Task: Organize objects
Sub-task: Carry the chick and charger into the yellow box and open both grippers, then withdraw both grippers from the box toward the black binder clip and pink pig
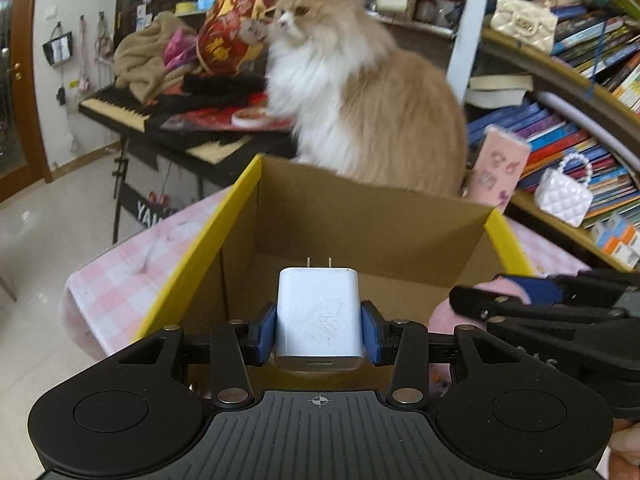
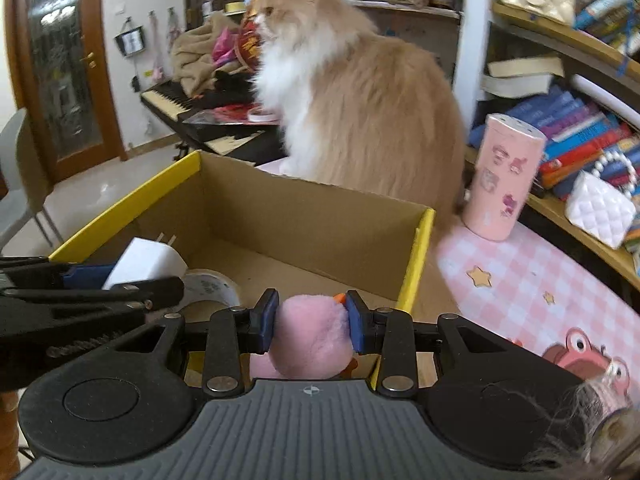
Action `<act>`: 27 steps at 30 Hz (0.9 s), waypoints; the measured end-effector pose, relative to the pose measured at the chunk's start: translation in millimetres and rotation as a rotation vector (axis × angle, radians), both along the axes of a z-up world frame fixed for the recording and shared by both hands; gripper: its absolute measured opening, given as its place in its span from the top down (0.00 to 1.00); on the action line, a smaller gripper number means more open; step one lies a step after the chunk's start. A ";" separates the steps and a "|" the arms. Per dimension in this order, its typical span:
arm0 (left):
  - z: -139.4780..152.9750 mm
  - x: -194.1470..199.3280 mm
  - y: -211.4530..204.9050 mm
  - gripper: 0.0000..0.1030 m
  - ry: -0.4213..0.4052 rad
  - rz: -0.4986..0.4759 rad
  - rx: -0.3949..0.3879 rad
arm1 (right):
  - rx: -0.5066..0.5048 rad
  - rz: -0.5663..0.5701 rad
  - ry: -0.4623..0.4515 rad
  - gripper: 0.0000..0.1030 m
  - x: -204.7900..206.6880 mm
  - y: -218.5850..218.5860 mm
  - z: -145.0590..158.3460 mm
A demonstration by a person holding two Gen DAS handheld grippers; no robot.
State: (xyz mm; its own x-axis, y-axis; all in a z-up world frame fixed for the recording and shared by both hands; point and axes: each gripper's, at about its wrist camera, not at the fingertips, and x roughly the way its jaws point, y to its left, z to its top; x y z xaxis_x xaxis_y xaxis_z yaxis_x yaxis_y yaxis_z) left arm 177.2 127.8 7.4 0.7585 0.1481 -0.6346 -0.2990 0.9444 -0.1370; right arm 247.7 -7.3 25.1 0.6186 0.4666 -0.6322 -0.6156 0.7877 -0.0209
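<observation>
Pink-and-white checked cloth (image 2: 532, 280) covers the table, on which an open brown cardboard box with yellow-edged flaps (image 1: 360, 216) is set. Behind the box a fluffy ginger-and-white cat (image 1: 360, 92) is seated, with crowded bookshelves (image 1: 568, 136) to the right and a pink cylindrical tumbler (image 2: 504, 176) beside it. A white two-pin wall charger (image 1: 320, 316) is clamped between the blue pads of the left gripper (image 1: 319, 330) and held over the box. A fuzzy pink plush toy with an orange tip (image 2: 310, 336) is squeezed by the right gripper (image 2: 311, 322) above the box's near edge. A roll of clear tape (image 2: 210, 288) is seen lying inside the box.
</observation>
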 end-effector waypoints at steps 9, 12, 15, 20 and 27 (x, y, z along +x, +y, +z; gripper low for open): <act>7.5 -8.7 2.2 0.40 -0.047 0.019 0.051 | -0.020 -0.018 0.020 0.55 1.5 6.3 -6.3; 20.5 -21.3 4.1 0.31 -0.116 0.029 0.058 | 0.017 -0.053 -0.005 0.43 -5.7 -3.6 4.8; 32.3 -35.7 5.4 0.30 -0.161 0.025 0.056 | 0.034 -0.059 -0.042 0.43 -18.8 -10.1 16.6; 42.9 -71.3 3.1 0.24 -0.208 0.011 0.041 | 0.078 -0.134 -0.106 0.42 -50.9 -23.6 34.1; 28.1 -119.6 -1.5 0.23 -0.164 -0.040 0.032 | 0.093 -0.282 -0.169 0.36 -106.8 -43.1 39.8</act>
State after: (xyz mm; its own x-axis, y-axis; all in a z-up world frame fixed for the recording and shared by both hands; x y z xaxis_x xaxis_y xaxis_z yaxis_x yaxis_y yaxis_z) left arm 57.6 126.3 35.5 0.8572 0.1340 -0.4972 -0.2375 0.9596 -0.1507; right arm 140.9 -50.3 64.9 0.8240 0.3128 -0.4723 -0.3671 0.9299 -0.0246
